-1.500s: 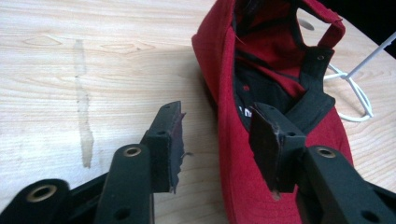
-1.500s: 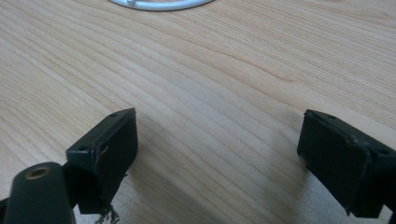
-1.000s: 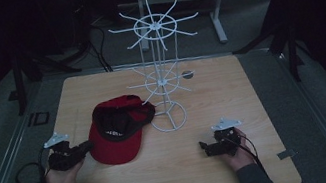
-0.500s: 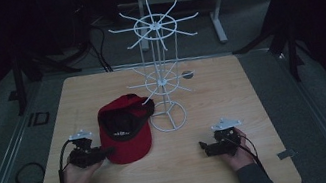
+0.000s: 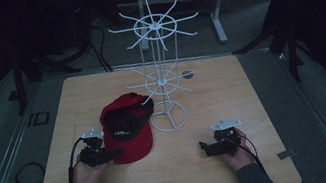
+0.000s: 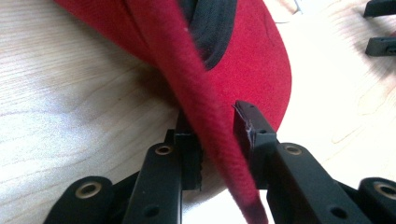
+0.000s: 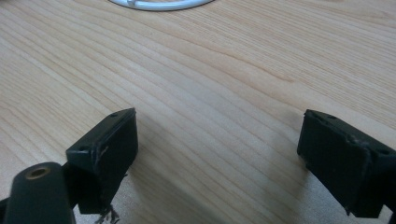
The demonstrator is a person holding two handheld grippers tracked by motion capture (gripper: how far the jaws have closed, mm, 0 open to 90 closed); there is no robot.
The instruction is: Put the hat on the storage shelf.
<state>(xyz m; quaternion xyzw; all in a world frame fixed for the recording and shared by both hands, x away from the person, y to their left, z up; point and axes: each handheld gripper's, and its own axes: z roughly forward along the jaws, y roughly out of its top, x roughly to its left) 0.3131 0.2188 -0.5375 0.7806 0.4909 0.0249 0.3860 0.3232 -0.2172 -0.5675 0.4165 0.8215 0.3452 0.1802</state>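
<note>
Fuzzy red cap [image 6: 261, 70], curved brim, woodgrain table [image 6: 70, 93]

In the left gripper view the red cap [image 6: 252, 60] runs off the top edge, and its brim hides the gap between the jaws.

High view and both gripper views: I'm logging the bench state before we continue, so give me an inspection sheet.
Surface: light wooden table, bare around the things.
Job's things: red cap lying beside the white wire rack, whose ring base stands on the table.
Clutter: nothing seen.
Grippers: left gripper has the cap's brim between its jaws, which have just been closing; right gripper open, on the table.
Cables: black cable loop on the floor at left.
Surroundings: dark room, grey floor, a metal stand behind.
</note>
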